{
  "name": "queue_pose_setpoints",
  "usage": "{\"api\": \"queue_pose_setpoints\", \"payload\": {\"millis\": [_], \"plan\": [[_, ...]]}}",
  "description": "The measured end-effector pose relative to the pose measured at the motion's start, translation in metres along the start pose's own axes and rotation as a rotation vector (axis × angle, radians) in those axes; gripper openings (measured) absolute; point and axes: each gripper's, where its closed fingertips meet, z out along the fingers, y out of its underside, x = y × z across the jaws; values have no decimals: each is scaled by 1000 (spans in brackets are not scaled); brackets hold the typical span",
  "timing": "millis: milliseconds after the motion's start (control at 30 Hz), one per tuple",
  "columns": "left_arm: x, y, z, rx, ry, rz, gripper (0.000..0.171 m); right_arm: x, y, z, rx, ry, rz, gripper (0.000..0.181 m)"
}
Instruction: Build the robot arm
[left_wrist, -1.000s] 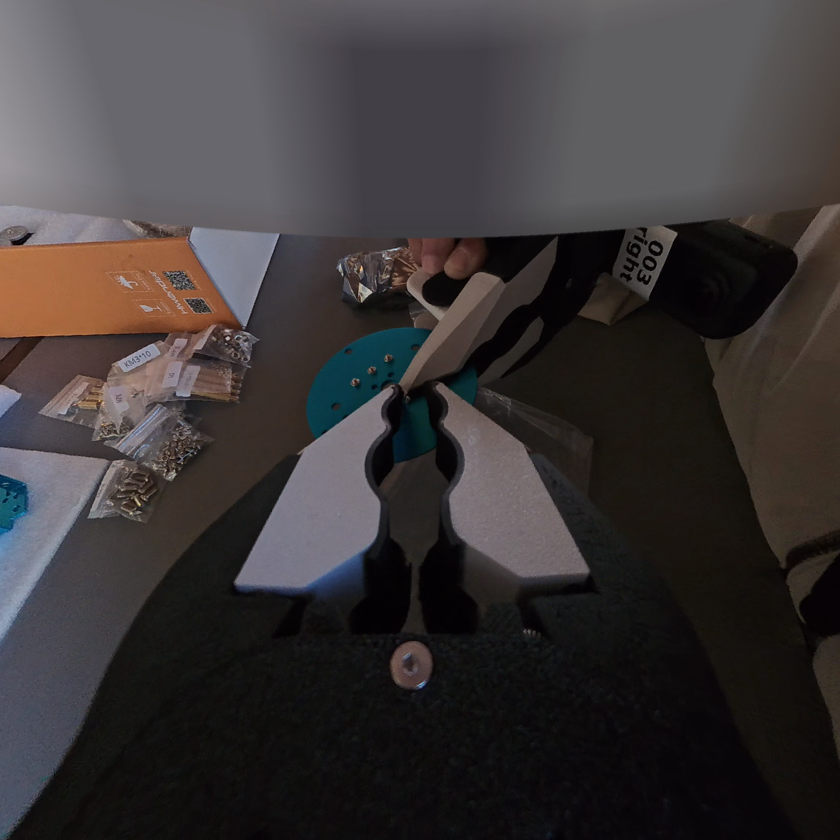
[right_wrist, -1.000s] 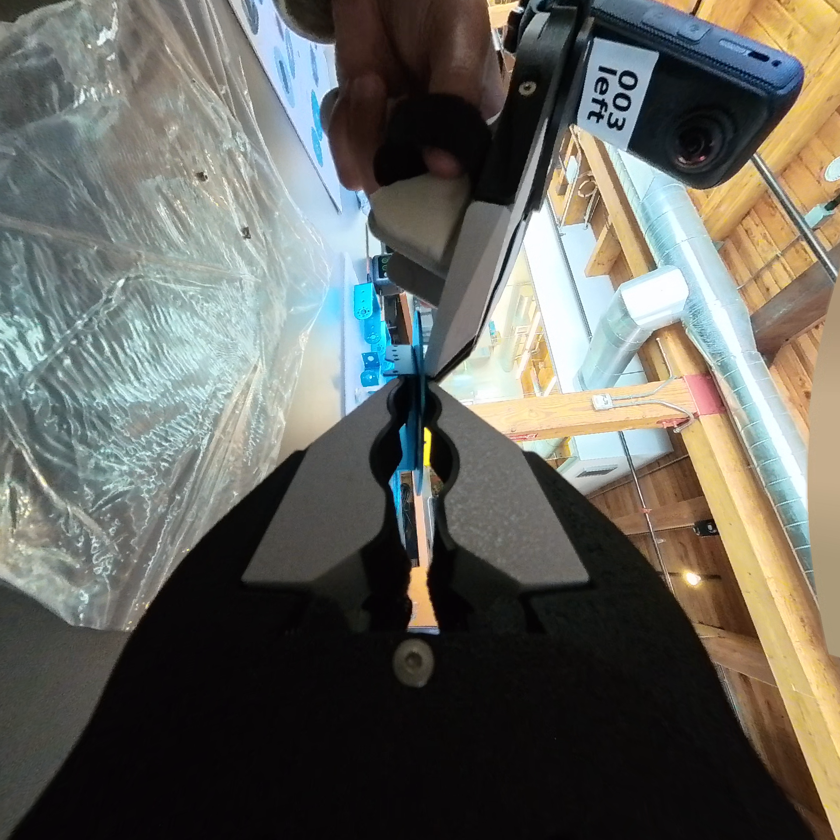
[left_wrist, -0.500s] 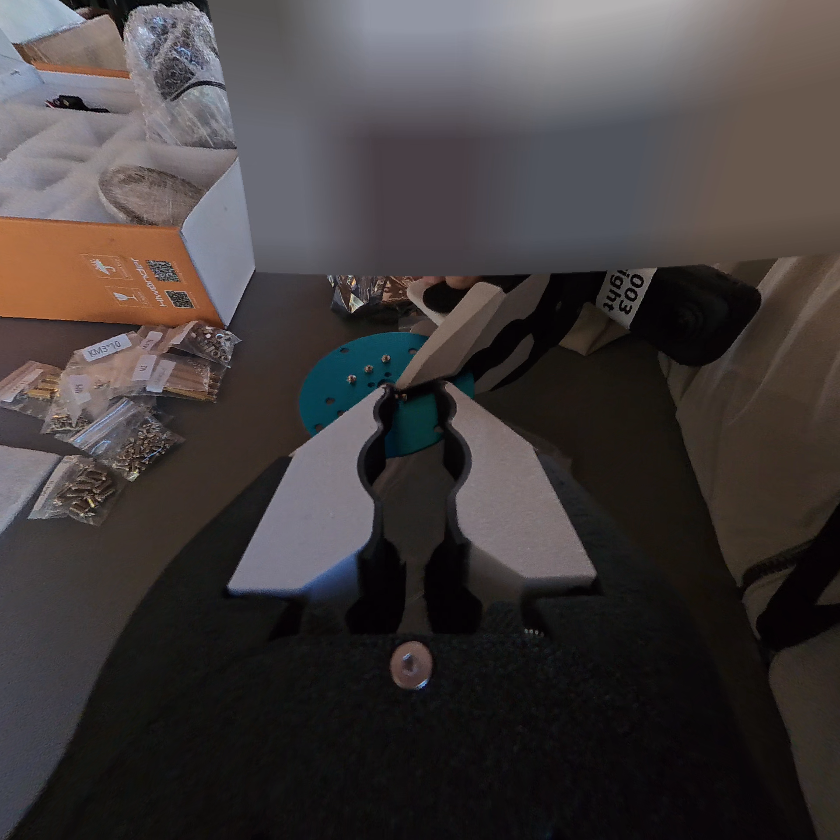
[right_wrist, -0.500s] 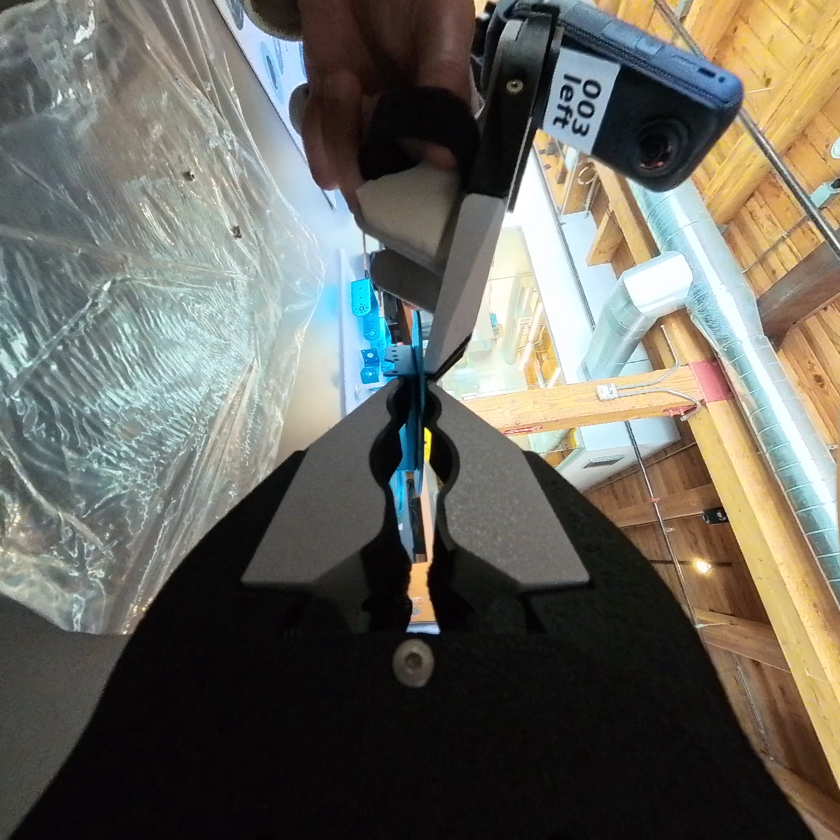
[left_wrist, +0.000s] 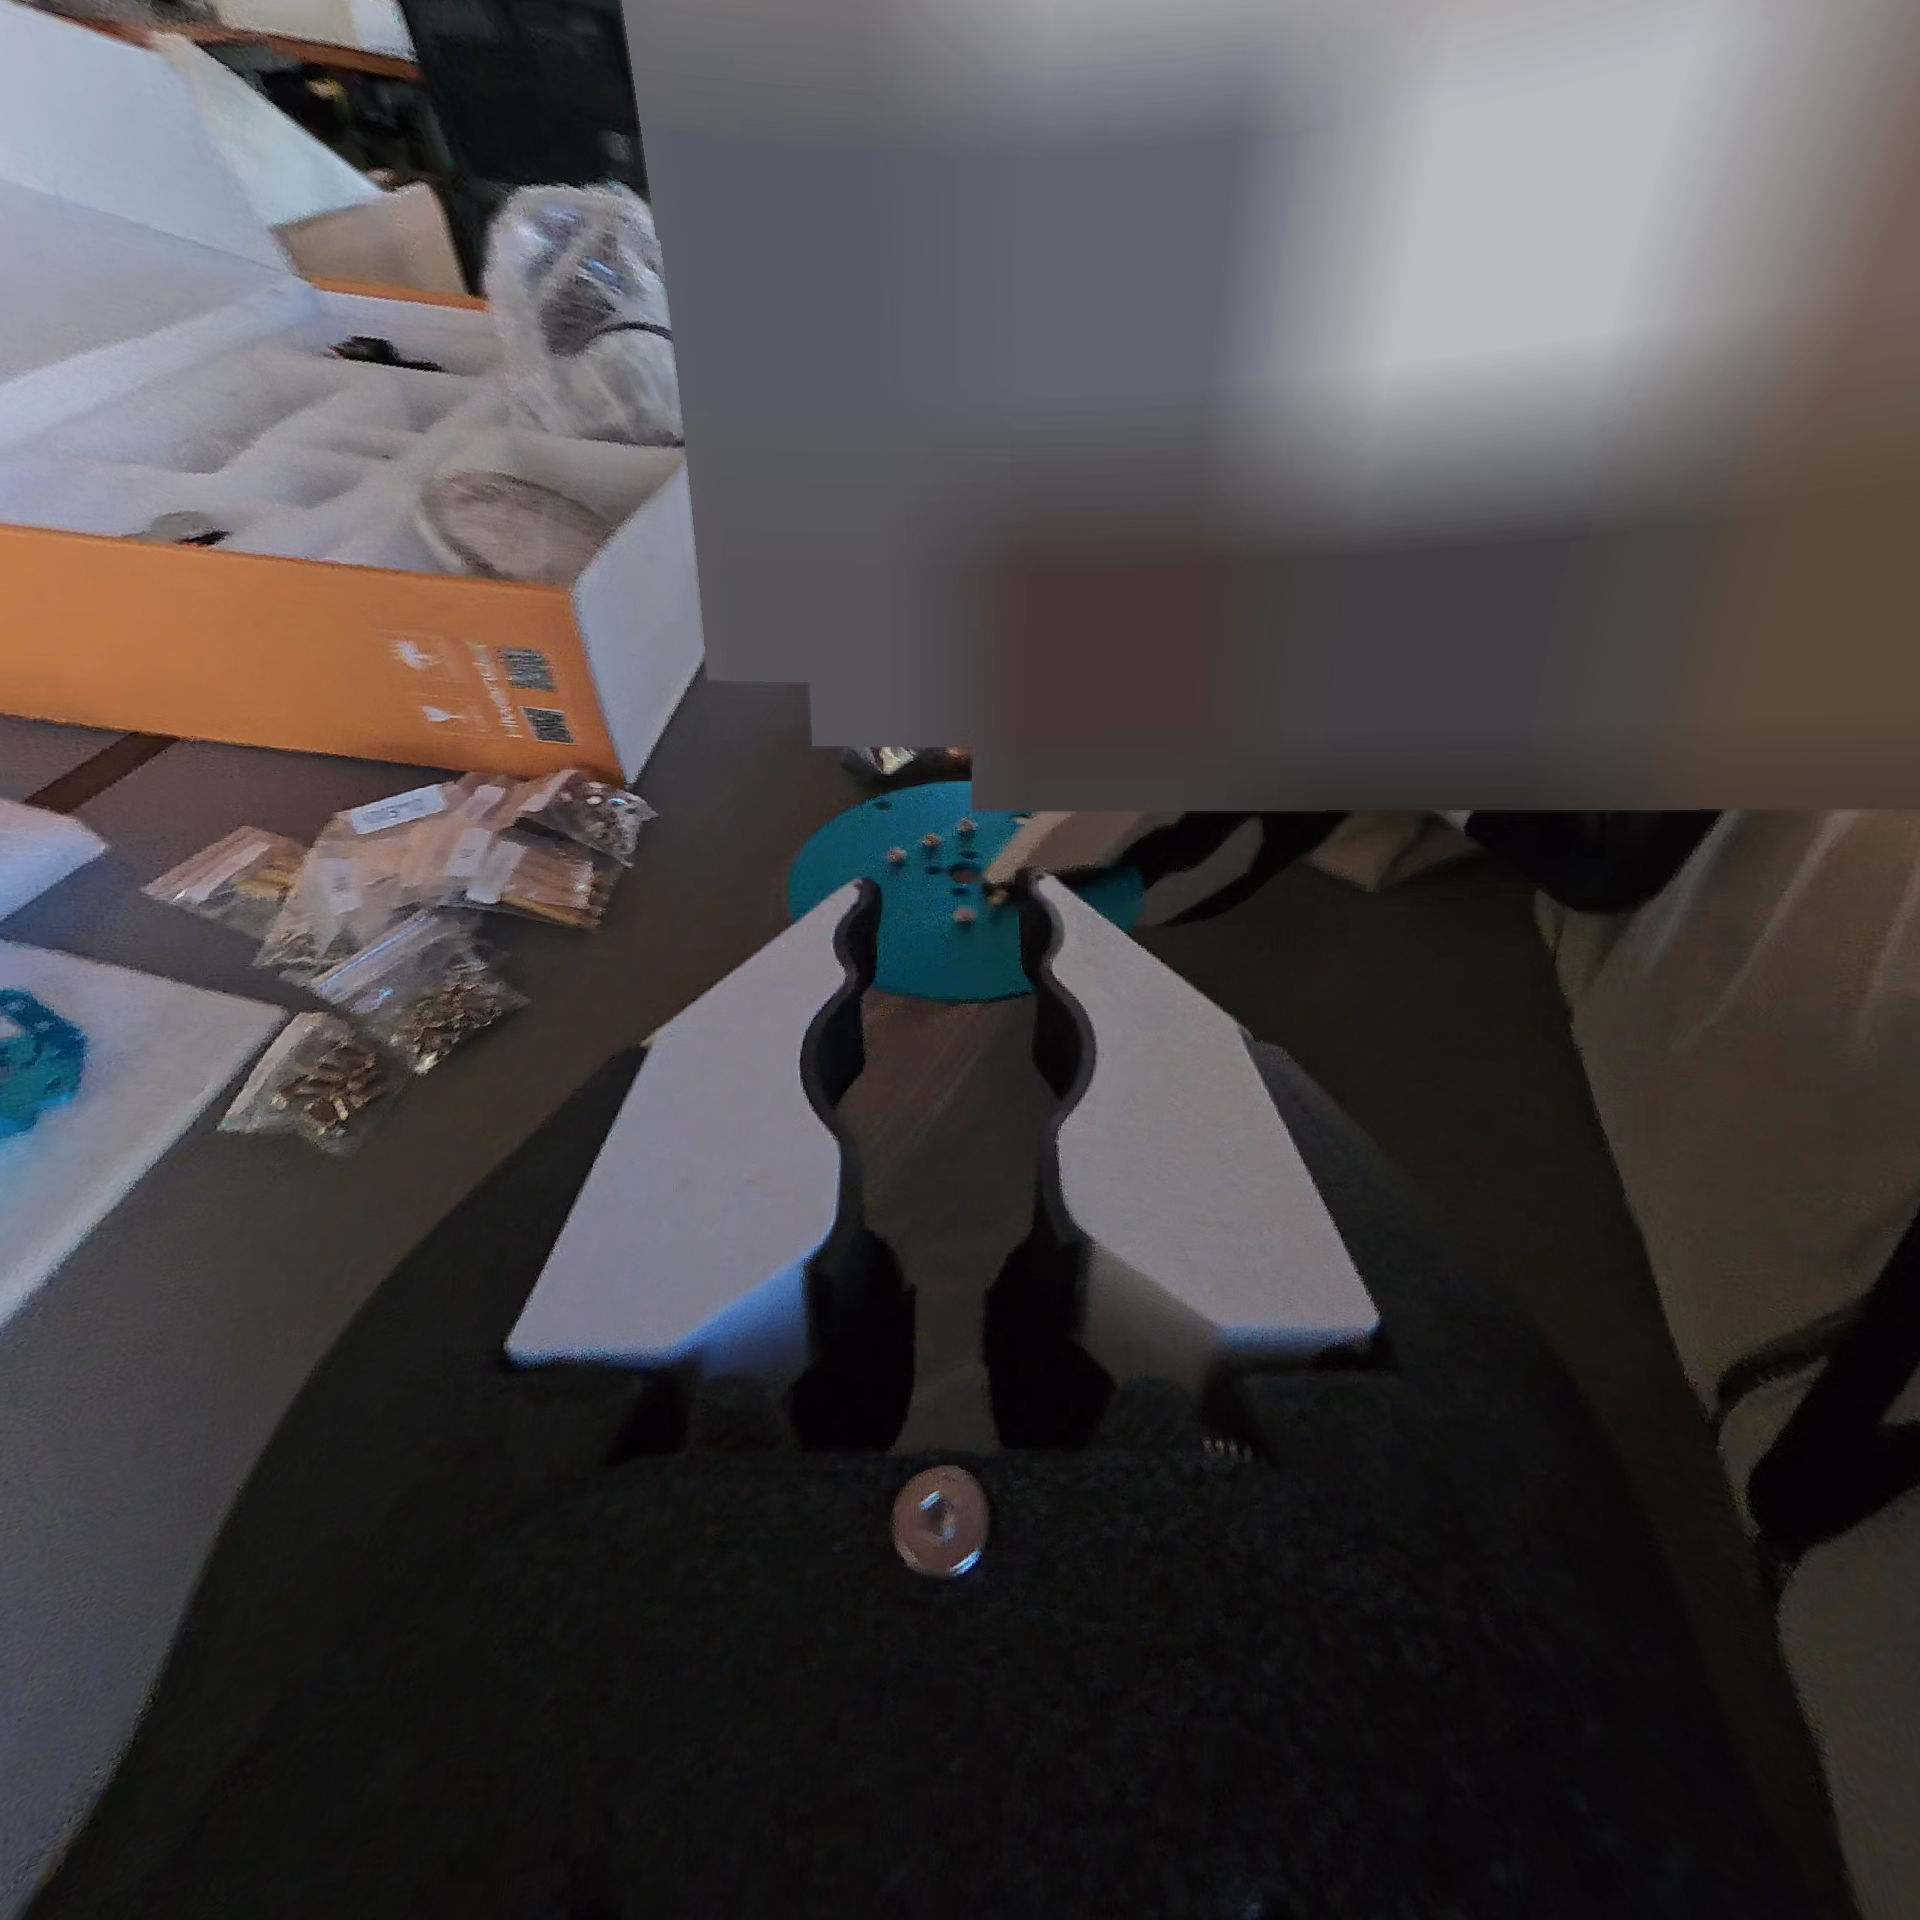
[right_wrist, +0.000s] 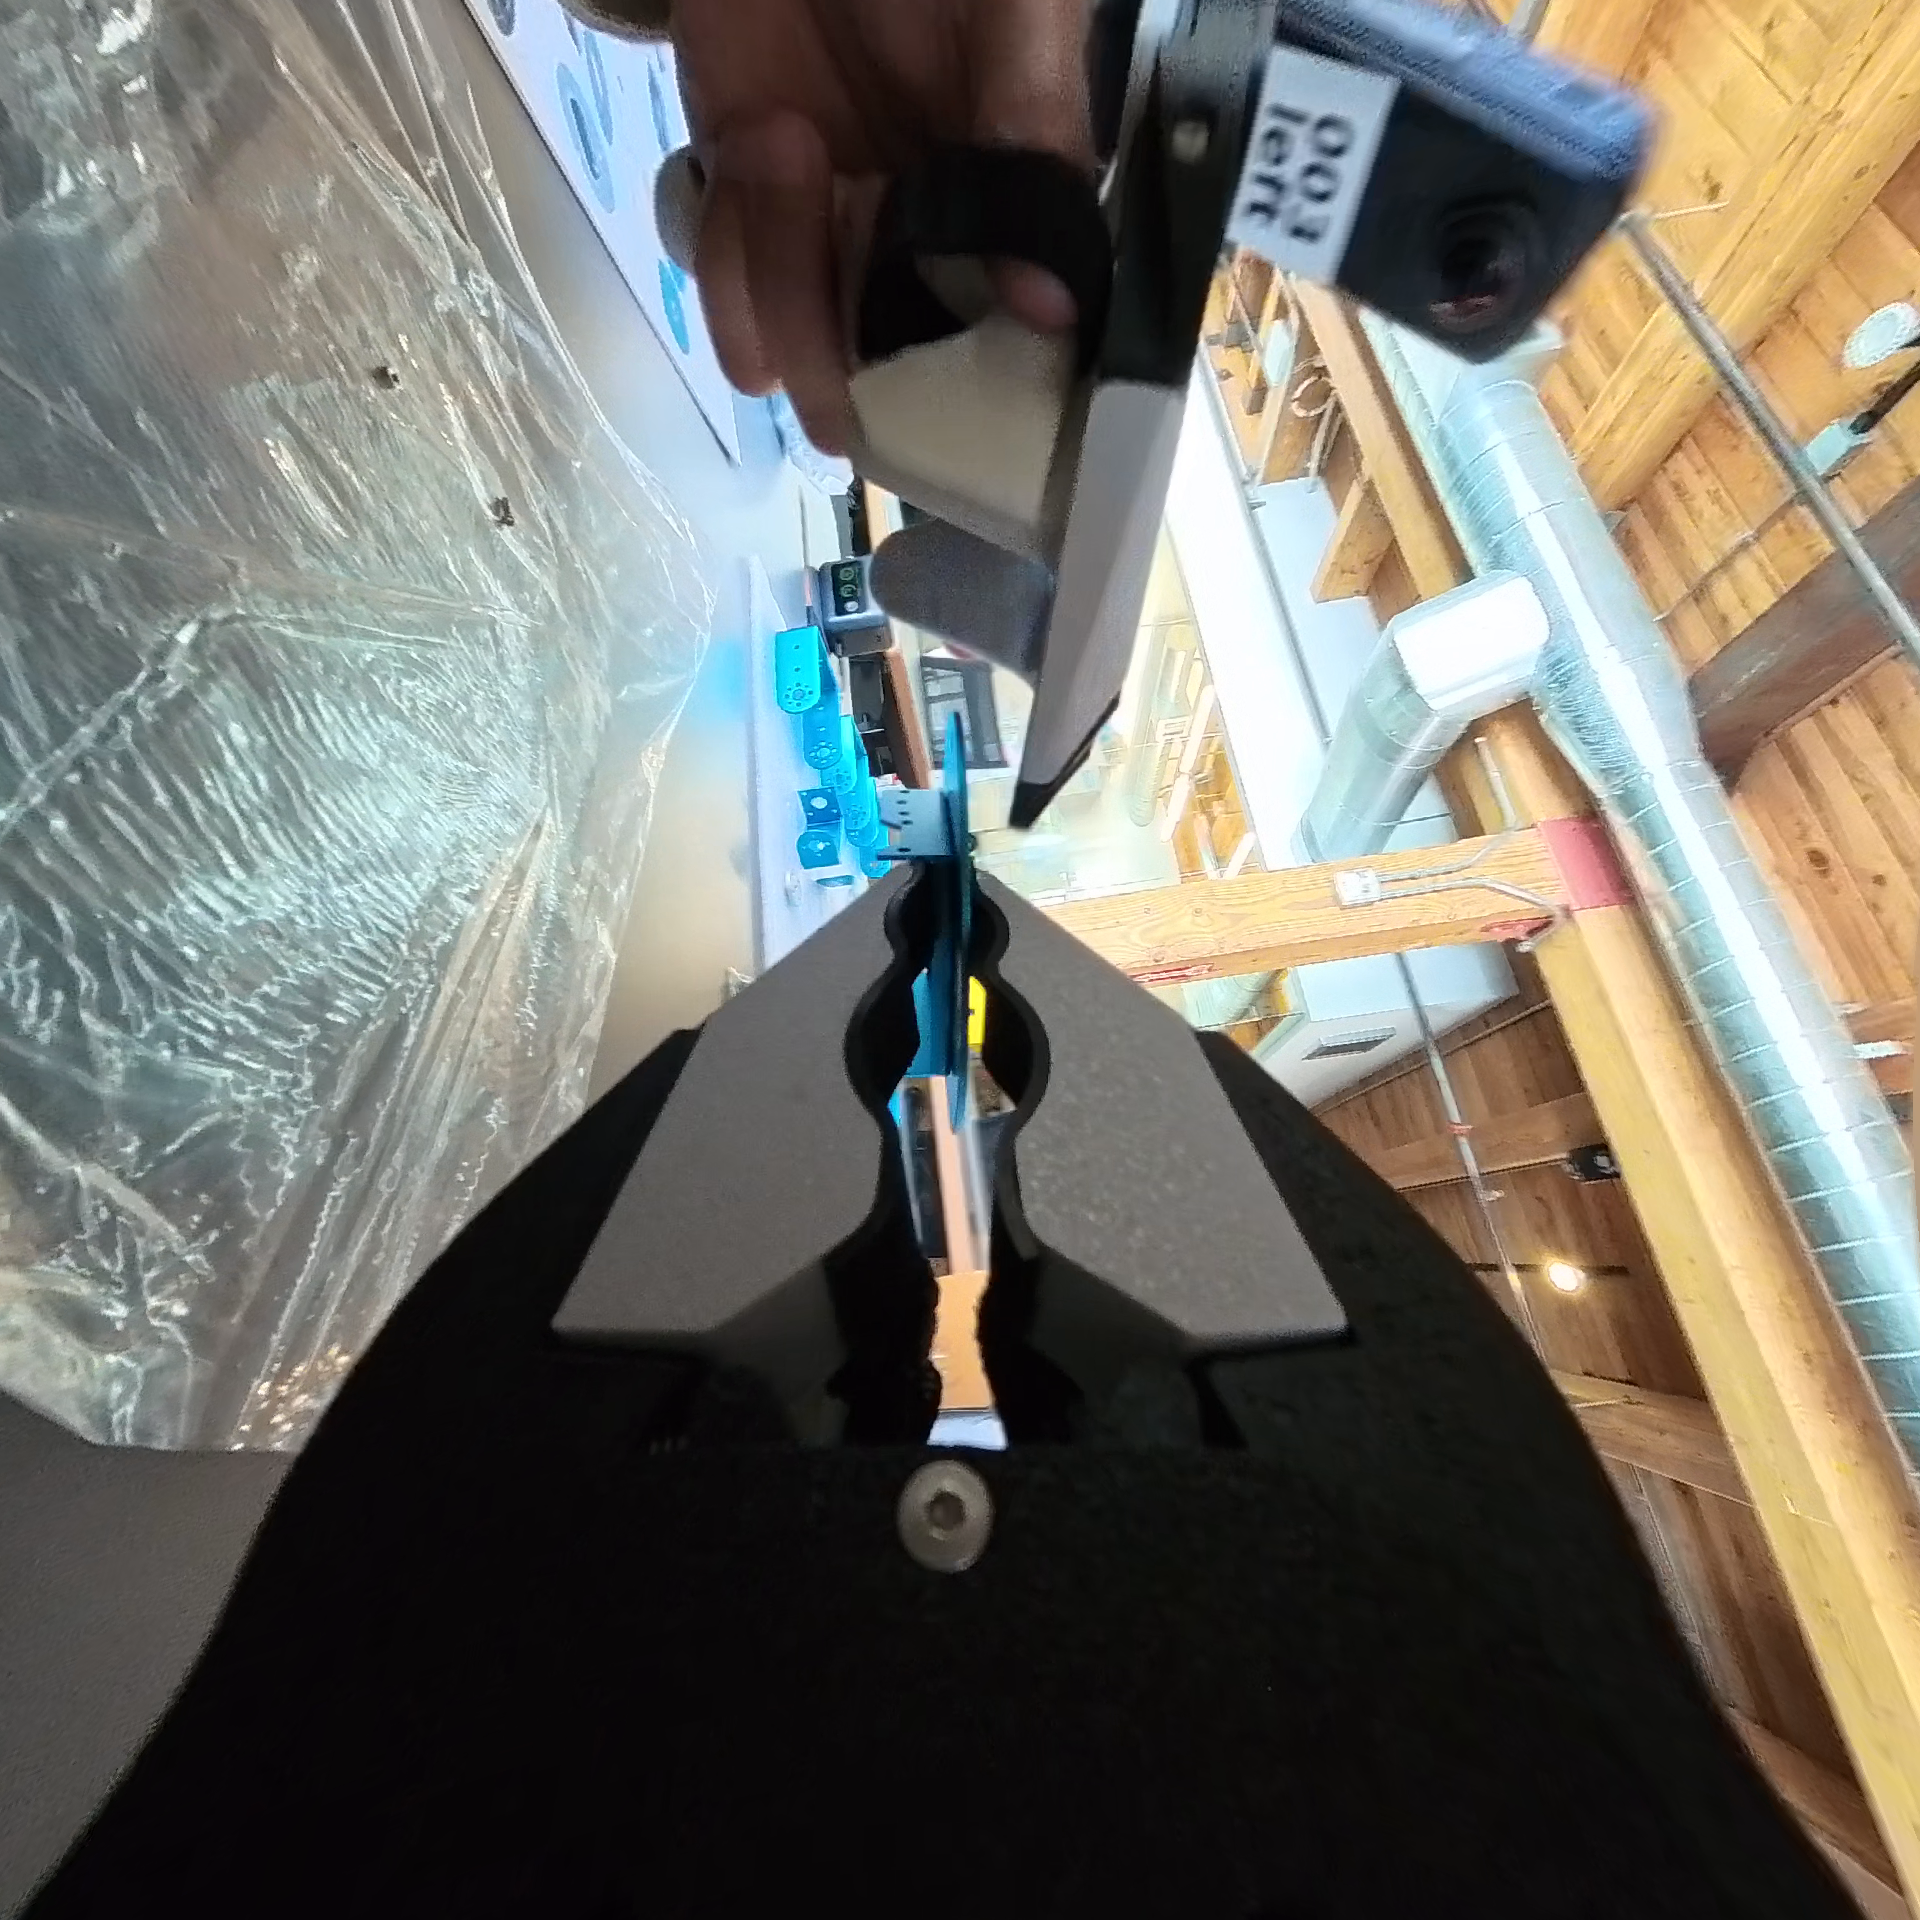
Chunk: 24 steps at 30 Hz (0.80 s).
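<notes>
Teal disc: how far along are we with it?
Done: the disc carries several screws and a blue bracket on one face. In hand: the right gripper is shut on the disc's edge; the left gripper is open, just off it. Possibly left: more brackets and hardware bags lie loose.

Left wrist view is dim and soft with motion blur. Right wrist view is bright, daylit, edges bowed by the wide lens.
</notes>
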Motion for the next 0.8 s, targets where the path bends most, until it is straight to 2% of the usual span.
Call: {"api": "queue_pose_setpoints", "payload": {"millis": [100, 167, 233, 333, 400, 500, 700, 800], "plan": [[-24, -6, -14, 89, -8, -213, 26, 3, -1, -2, 4, 22, -23, 1], [-29, -5, -17, 134, 60, -379, 26, 4, -1, -3, 11, 23, -16, 1], [-27, -3, -20, 162, 112, -435, 26, 6, -3, -4, 24, 6, 39, 2], [-32, 5, -26, 184, 70, -321, 26, 8, -5, -4, 61, -84, 269, 2], [-24, 11, -26, 184, 95, -234, 28, 15, -3, -6, 82, -98, 397, 2], [-10, 20, -21, 190, 99, -75, 33, 20, -3, -6, 119, -119, 519, 3], [-1, 26, -15, 157, -43, 248, 33, 23, -20, -9, 208, -142, 611, 3], [0, 23, -19, 149, -132, 345, 32, 19, -32, -8, 269, -262, 801, 3]]}}
